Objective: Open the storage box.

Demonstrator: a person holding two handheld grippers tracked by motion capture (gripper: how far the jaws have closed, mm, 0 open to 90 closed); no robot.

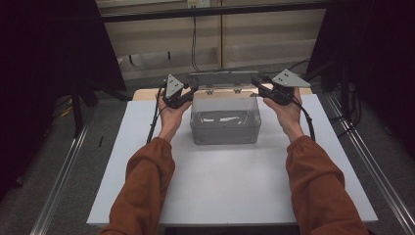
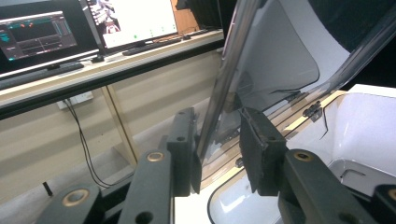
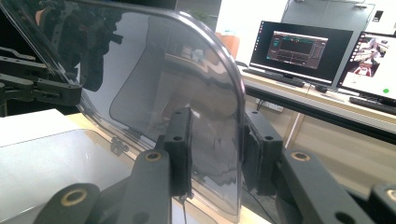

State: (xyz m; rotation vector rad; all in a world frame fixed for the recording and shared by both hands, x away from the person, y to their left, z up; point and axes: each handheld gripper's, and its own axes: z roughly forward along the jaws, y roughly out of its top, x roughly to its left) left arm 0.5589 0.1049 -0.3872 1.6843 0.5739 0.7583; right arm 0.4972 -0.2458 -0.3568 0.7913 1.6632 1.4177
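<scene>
A clear plastic box (image 1: 225,122) stands at the far middle of the white table (image 1: 220,191), its hinged lid (image 1: 222,78) raised behind it. My left gripper (image 1: 193,87) is at the lid's left end and my right gripper (image 1: 258,83) at its right end. In the left gripper view the lid's edge (image 2: 219,93) runs between the jaws of the left gripper (image 2: 217,135), which are closed against it. In the right gripper view the smoky lid (image 3: 163,70) stands between the jaws of the right gripper (image 3: 215,135), its rounded corner gripped. The box holds nothing I can make out.
A wooden bench with monitors (image 3: 299,46) and a keyboard runs beyond the table's far edge. Dark curtains hang on both sides. Metal rails (image 1: 63,171) lie along the floor left and right of the table. The near half of the table is bare.
</scene>
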